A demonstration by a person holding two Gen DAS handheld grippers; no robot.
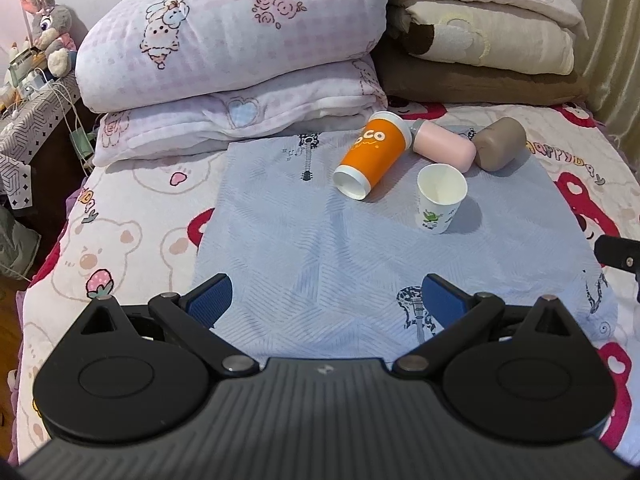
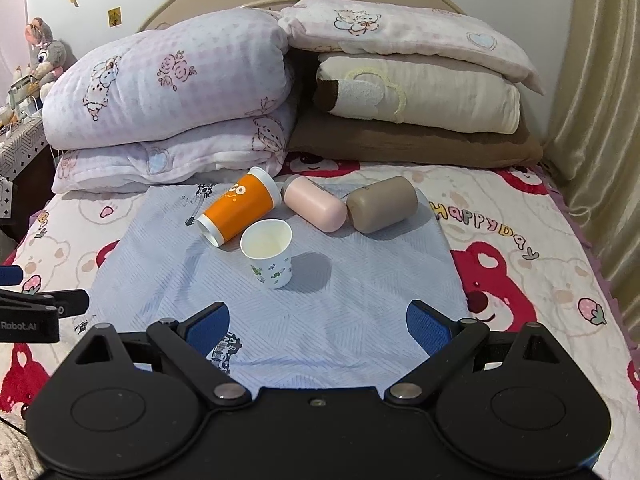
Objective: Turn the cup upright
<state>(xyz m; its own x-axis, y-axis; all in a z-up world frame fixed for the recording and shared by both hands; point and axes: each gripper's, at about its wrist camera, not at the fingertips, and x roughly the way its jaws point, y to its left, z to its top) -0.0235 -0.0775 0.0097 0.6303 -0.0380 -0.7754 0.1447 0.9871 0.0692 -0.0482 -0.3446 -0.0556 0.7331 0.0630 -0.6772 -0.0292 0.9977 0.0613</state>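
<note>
A small white paper cup (image 1: 440, 199) (image 2: 269, 253) with green prints stands upright, mouth up, on a light blue cloth (image 1: 320, 248) (image 2: 344, 312). An orange cup (image 1: 371, 156) (image 2: 239, 209) lies on its side behind it. A pink cup (image 1: 444, 147) (image 2: 316, 205) and a brown cup (image 1: 500, 143) (image 2: 382, 204) lie on their sides further back. My left gripper (image 1: 327, 304) is open and empty, well in front of the cups. My right gripper (image 2: 318, 330) is open and empty, just in front of the white cup.
Folded quilts and pillows (image 1: 232, 52) (image 2: 416, 92) are stacked at the head of the bed behind the cups. A bedside table with a plush toy (image 1: 48, 28) stands at the left. A curtain (image 2: 600, 120) hangs at the right.
</note>
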